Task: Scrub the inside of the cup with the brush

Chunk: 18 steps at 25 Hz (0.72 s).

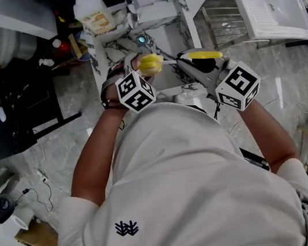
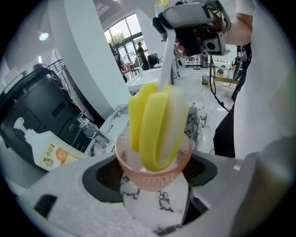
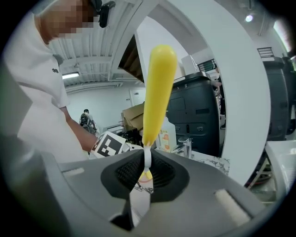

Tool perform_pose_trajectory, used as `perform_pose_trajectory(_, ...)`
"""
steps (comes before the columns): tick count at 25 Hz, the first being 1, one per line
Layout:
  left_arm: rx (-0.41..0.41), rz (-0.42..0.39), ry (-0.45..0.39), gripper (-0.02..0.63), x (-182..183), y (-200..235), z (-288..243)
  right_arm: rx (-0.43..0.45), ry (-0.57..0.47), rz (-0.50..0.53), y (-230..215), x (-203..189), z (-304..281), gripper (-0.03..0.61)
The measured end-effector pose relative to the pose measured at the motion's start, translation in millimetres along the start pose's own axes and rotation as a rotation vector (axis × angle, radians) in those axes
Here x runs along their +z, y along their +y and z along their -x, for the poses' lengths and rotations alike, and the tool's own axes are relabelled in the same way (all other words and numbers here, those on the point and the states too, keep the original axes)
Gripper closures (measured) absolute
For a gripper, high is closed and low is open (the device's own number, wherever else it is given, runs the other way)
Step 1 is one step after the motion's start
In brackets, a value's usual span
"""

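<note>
A pink, dimpled translucent cup (image 2: 152, 169) sits between the dark pads of my left gripper (image 2: 155, 172), which is shut on it and holds it mouth up over the sink. The brush's yellow and white sponge head (image 2: 157, 125) reaches down into the cup. Its white stem (image 2: 165, 60) runs up to my right gripper (image 2: 194, 25). In the right gripper view the stem (image 3: 147, 157) is clamped between the jaws of the right gripper (image 3: 145, 169), and the yellow handle (image 3: 157, 88) stands above them. From the head view both grippers meet over the sink, the sponge head (image 1: 150, 64) left of the handle (image 1: 206, 55).
The marble-patterned sink (image 1: 178, 25) with its faucet (image 1: 132, 3) lies just ahead. A soap bottle (image 1: 93, 15) stands at its left corner. A white drying tray (image 1: 268, 1) is to the right, and a black machine (image 2: 41, 111) is to the left.
</note>
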State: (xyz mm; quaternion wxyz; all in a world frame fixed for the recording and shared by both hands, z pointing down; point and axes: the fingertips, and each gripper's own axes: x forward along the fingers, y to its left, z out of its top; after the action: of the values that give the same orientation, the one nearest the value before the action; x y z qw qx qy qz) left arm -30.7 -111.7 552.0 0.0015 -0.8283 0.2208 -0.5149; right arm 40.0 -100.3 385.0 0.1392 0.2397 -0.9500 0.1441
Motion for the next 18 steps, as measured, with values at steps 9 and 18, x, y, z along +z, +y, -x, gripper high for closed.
perform_pose_trajectory(9, -0.006, 0.01, -0.008, 0.236, 4, 3, 1, 0.029, -0.024, 0.12, 17, 23, 13, 0.535)
perform_pose_trajectory(18, -0.026, -0.046, -0.041, 0.238, 21, -5, 6, 0.088, 0.049, 0.191, 28, -4, -27, 0.535)
